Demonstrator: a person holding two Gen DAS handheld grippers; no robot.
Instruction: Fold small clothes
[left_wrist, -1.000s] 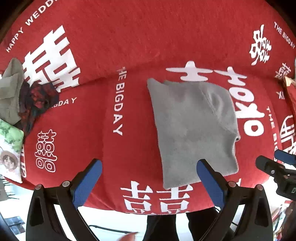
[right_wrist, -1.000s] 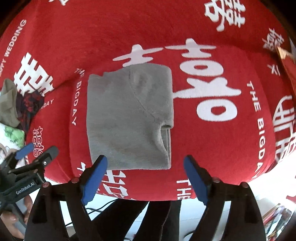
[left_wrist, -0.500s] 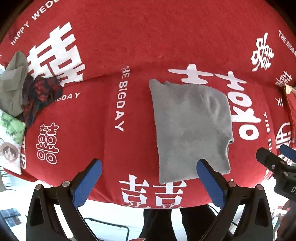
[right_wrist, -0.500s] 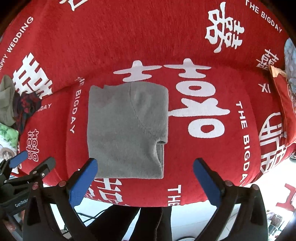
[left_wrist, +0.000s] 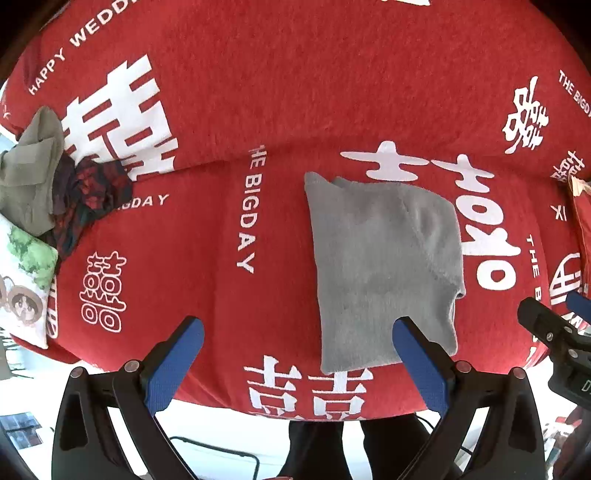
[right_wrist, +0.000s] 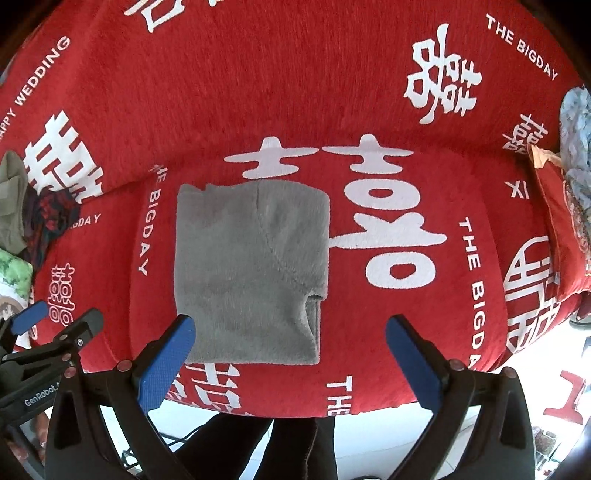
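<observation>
A grey fleece garment (left_wrist: 384, 269) lies folded into a neat rectangle on the red sofa seat (left_wrist: 207, 258); in the right wrist view the grey garment (right_wrist: 251, 280) sits left of centre. My left gripper (left_wrist: 297, 354) hovers above its near left side, jaws open, nothing between them. My right gripper (right_wrist: 290, 350) hangs over the garment's near right corner, jaws spread wide and empty. Each gripper also shows at the edge of the other's view.
A heap of unfolded clothes (left_wrist: 48, 192), olive and dark red plaid, lies at the sofa's left end beside a printed cushion (left_wrist: 22, 288). Another cushion (right_wrist: 565, 229) and pale blue cloth (right_wrist: 576, 125) sit at the right end. The person's dark trouser legs (right_wrist: 258, 443) stand below the seat edge.
Both grippers have risen away from the folded garment, which looks smaller now. The right jaws have spread wider. The garment has not moved.
</observation>
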